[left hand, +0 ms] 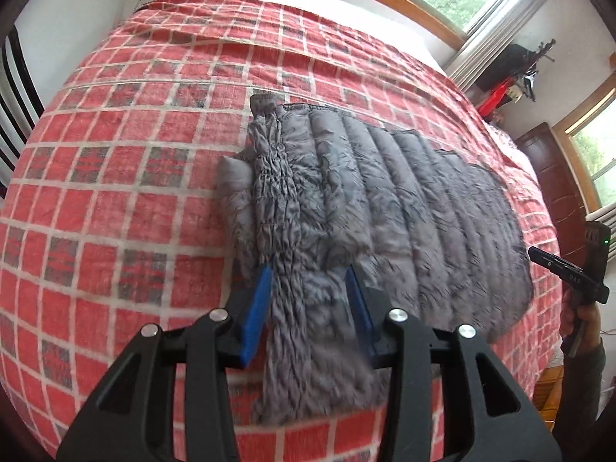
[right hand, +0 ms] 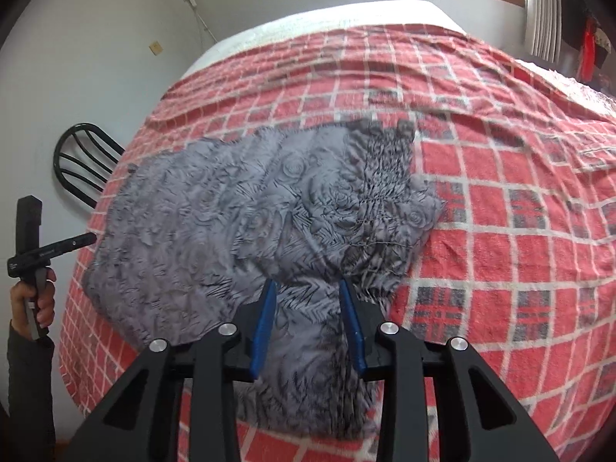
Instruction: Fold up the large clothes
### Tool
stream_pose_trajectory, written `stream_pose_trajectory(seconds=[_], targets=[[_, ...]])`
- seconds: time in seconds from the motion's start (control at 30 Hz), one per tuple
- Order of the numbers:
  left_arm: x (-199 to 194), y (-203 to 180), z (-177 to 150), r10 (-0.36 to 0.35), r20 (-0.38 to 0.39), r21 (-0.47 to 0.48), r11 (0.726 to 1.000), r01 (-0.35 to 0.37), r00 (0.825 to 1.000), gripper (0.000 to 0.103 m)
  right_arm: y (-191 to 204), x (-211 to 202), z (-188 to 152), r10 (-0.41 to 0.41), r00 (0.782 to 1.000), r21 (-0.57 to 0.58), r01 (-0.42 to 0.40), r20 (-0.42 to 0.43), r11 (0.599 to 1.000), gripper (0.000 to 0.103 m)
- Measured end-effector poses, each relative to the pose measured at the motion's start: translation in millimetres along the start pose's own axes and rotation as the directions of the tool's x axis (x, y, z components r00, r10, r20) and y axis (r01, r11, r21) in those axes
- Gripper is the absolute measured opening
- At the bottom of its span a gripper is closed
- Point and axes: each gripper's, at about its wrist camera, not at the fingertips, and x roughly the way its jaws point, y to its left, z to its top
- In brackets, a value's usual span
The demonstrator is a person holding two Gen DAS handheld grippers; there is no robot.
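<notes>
Near the front edge of the bed with the red checked blanket (left hand: 115, 200), your grey quilted puffer jacket (left hand: 423, 200) lies spread flat. Your left gripper (left hand: 310, 269) clamps its gathered fabric; your right gripper (right hand: 306, 288) pinches the other bunched end.

Matt, quilted grey cloth jacket (left hand: 404, 200) on a rough, woven red-checked blanket (left hand: 134, 200)
</notes>
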Motion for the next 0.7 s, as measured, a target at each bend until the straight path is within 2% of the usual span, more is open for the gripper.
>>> stream_pose_trajectory(seconds=[0.13,0.3,0.43,0.53,0.63,0.7], targets=[[0,0,-16,0.021,-0.04,-0.013,1.0,-0.022,0.999,0.041,7,-9,-20,-0.021,0.999,-0.041,0.019,-0.042,0.999,0.034],[18,9,-28,0.02,-0.089,-0.047,0.999,-0.024,0.996,0.041,3,12,-39,-0.045,0.994,-0.028,0.043,-0.098,0.999,0.034],[32,16,-29,0.003,-0.103,-0.078,0.997,-0.011,0.995,0.043,2,29,-43,-0.068,0.99,-0.041,0.063,-0.126,0.997,0.034],[38,19,-29,-0.01,-0.107,-0.085,0.996,0.001,0.994,0.044,-1,35,-43,-0.054,0.989,-0.033,0.05,-0.137,0.998,0.034],[45,23,-29,-0.015,-0.113,-0.093,0.996,0.004,0.993,0.05,-5,42,-44,-0.043,0.989,-0.023,0.04,-0.145,0.999,0.034],[47,26,-28,-0.033,-0.115,-0.106,0.994,0.02,0.993,0.05,-4,45,-44,-0.053,0.988,-0.03,0.049,-0.148,0.998,0.034]])
